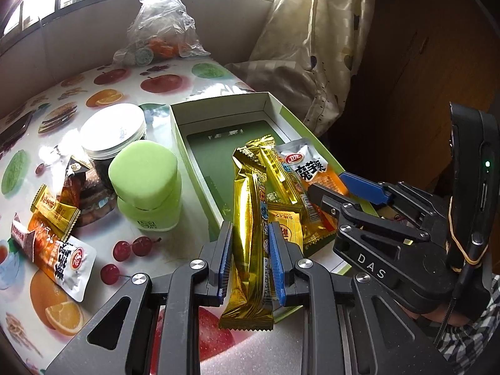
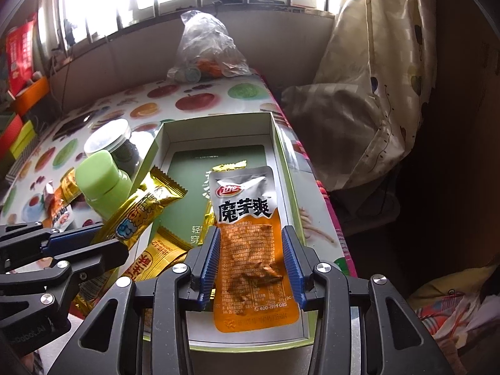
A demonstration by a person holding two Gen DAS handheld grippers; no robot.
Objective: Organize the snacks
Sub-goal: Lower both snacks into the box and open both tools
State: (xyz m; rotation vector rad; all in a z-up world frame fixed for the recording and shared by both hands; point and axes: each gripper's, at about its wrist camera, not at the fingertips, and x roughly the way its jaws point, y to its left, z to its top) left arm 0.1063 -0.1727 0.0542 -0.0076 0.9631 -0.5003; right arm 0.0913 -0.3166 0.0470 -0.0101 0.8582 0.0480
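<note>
Two hand-held grippers hover over a shallow green-and-white cardboard box (image 1: pixel 218 115) at the right edge of a fruit-printed tabletop (image 1: pixel 162 84), each carrying a snack. The left gripper (image 1: pixel 250 250) has its blue-padded jaws pinched on a long gold foil snack bar (image 1: pixel 248 234), gripped near its lower end so the rest of the bar slants out over the box's near wall. The right gripper (image 2: pixel 251 265) has its jaws clamped across an orange-and-silver konjac pouch (image 2: pixel 250 243), held flat above the box's right side. Gold wrappers (image 2: pixel 165 256) already lie on the box floor.

Judging from this, the step in hand is setting both snacks into the box. Done well, each would be lowered until it rests on the floor or on the wrappers there before the jaws part, with the bar laid lengthwise along the box — and the two grippers kept from crowding each other near the box's front corner.

Only the left wrist view shows the unsorted snacks left on the table: another orange-and-silver pouch (image 1: pixel 62 256) and small gold sachets (image 1: pixel 56 211) near the left edge, beside a pale green capped bottle (image 1: pixel 145 184) and a white-lidded jar (image 1: pixel 114 129). Only the right wrist view shows the pouch's full face and the red box (image 2: pixel 20 53) by the window — plus bedding off the table's right side.
</note>
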